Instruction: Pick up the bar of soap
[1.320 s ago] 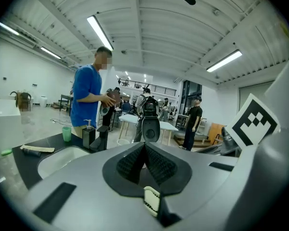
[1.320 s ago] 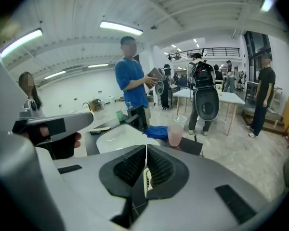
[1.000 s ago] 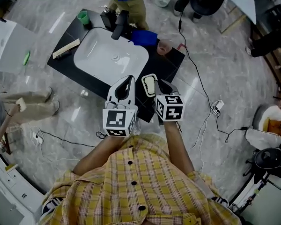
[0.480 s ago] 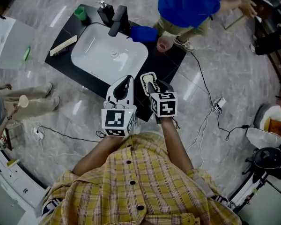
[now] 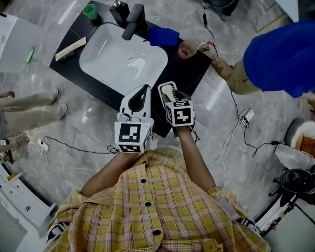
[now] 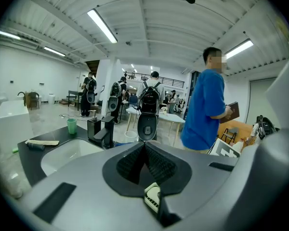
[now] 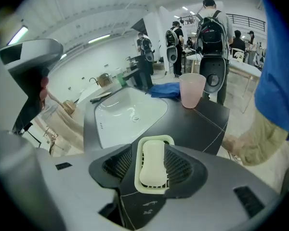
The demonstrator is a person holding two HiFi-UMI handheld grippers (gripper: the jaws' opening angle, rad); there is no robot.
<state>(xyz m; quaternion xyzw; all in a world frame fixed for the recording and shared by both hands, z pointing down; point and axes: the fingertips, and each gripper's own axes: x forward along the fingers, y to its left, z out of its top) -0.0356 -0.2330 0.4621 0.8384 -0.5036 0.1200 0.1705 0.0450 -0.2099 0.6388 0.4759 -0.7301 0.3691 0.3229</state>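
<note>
Right gripper view, lower centre — the bar of soap (image 7: pixel 152 165) is framed, ungripped, between the just-opened jaws of the right gripper (image 7: pixel 152 150); the left gripper (image 6: pixel 145 146) is pressed together

Cream soap (image 7: pixel 151 163), pale-green dish (image 7: pixel 154 139), black counter (image 7: pixel 202 121)

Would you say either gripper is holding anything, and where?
Nothing is held. The right gripper, jaws just opening, frames the untouched soap; the left gripper is shut, empty.
</note>
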